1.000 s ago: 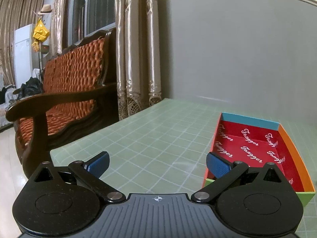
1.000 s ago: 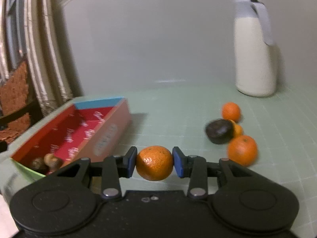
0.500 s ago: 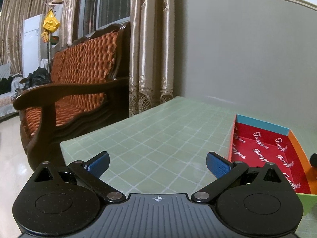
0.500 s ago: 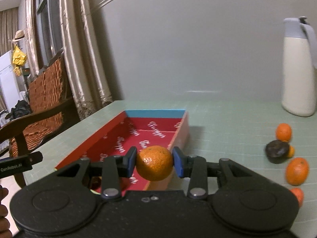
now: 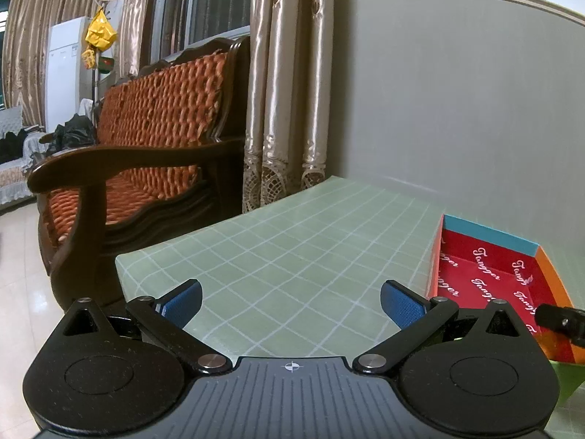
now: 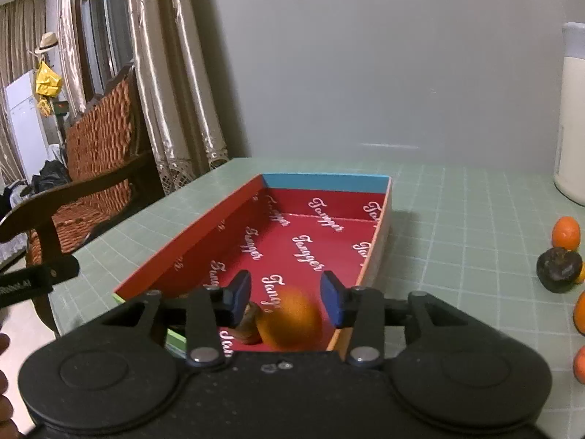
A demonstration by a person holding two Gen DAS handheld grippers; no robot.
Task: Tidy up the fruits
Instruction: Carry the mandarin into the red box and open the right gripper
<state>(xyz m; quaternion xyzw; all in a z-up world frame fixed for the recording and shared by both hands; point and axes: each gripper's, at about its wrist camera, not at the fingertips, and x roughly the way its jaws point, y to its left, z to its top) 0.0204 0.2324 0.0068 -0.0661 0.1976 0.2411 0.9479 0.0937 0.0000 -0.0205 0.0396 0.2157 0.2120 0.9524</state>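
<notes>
My right gripper (image 6: 286, 294) is open above the near end of the red box (image 6: 204, 234). A blurred orange (image 6: 292, 320) is below the fingers inside the box, beside a brown fruit (image 6: 249, 325). More oranges (image 6: 565, 233) and a dark fruit (image 6: 558, 270) lie on the table at the right. My left gripper (image 5: 290, 301) is open and empty over the green table, left of the box (image 5: 490, 236).
A white jug (image 6: 574, 117) stands at the back right. A wooden sofa (image 5: 146, 168) and curtains (image 5: 285, 91) are beyond the table's left edge (image 5: 120, 259). The other gripper's tip (image 5: 561, 320) shows at the right of the left wrist view.
My right gripper moved over the box and opened; the orange dropped out of the fingers into the box. My left gripper drifted left, away from the box.
</notes>
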